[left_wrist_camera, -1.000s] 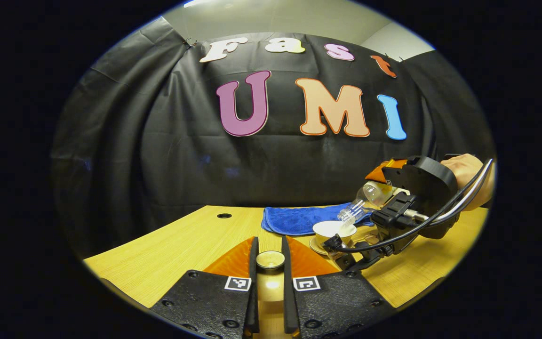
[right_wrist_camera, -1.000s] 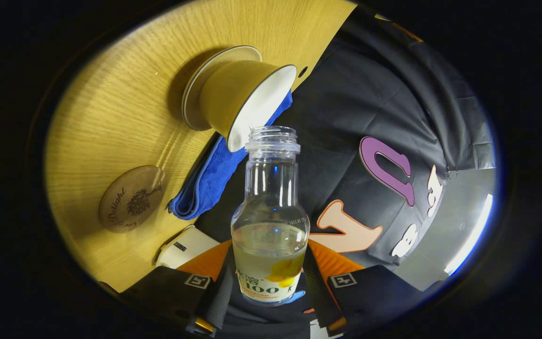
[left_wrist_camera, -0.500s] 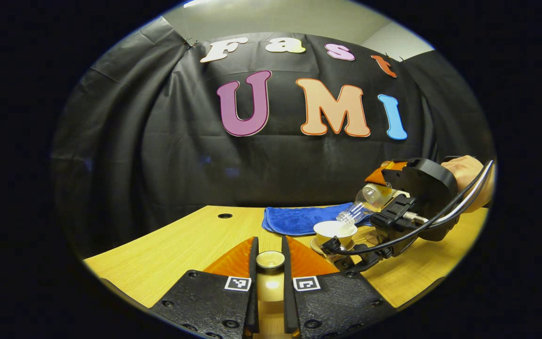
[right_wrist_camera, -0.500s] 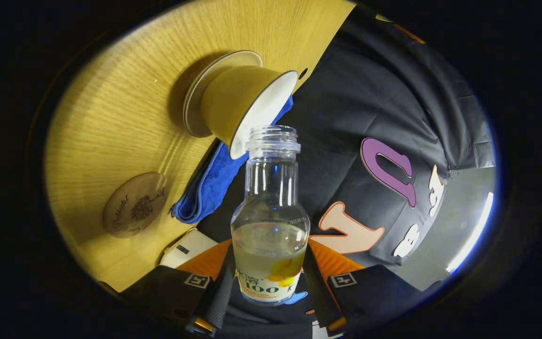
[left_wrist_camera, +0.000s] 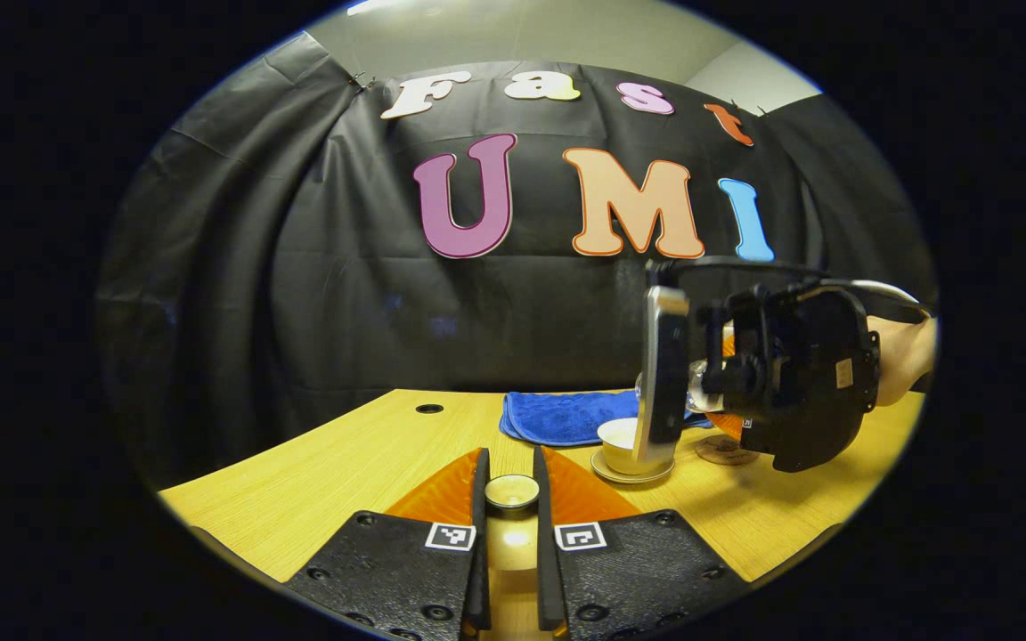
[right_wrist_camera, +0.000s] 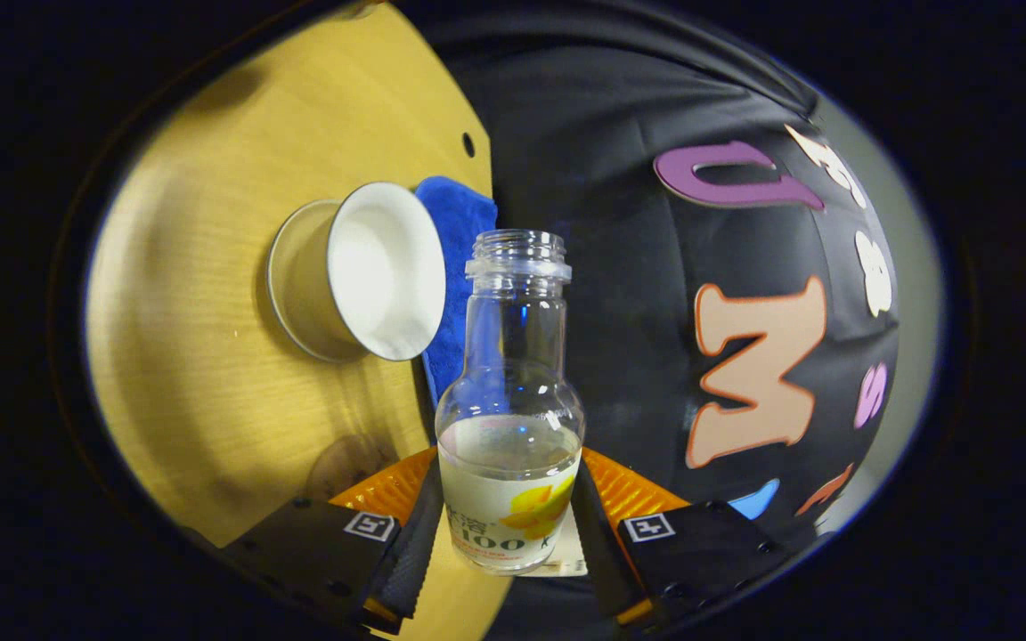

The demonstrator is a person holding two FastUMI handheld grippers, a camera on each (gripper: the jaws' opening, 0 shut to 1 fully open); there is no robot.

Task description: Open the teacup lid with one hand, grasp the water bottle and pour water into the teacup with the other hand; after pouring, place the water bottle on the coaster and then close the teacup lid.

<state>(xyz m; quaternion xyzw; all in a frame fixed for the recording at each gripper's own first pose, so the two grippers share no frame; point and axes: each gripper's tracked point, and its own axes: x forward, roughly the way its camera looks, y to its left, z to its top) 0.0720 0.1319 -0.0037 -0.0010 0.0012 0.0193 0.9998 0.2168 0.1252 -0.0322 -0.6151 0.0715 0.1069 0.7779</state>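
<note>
Left gripper [left_wrist_camera: 511,499] pinching the lid [left_wrist_camera: 511,490] between both fingers, held low over the near part of the table [left_wrist_camera: 326,463]. Farther back, left to right in the left gripper view: a small hole [left_wrist_camera: 429,409] in the tabletop, a blue cloth [left_wrist_camera: 557,417] against the booth wall, then the cup [left_wrist_camera: 622,445] on its saucer [left_wrist_camera: 629,474], uncovered. Just right of the cup, partly masked by a pale device mounted on the right gripper's body, the bottle [left_wrist_camera: 700,385]; behind and below that, the coaster [left_wrist_camera: 725,450] flat on the table. A hand [left_wrist_camera: 903,356] at the far right edge, holding that gripper.

Right gripper [right_wrist_camera: 508,534] clamped on the bottle [right_wrist_camera: 509,427], both fingers pressing its lower, labelled part. Bottle uncapped, some liquid in the lower portion. Cup [right_wrist_camera: 362,271] to the left of the bottle's neck in the right gripper view, white inside showing, apart from the bottle mouth; cloth [right_wrist_camera: 457,267] between them, behind. Table [right_wrist_camera: 210,356] tilted steeply in this view.
</note>
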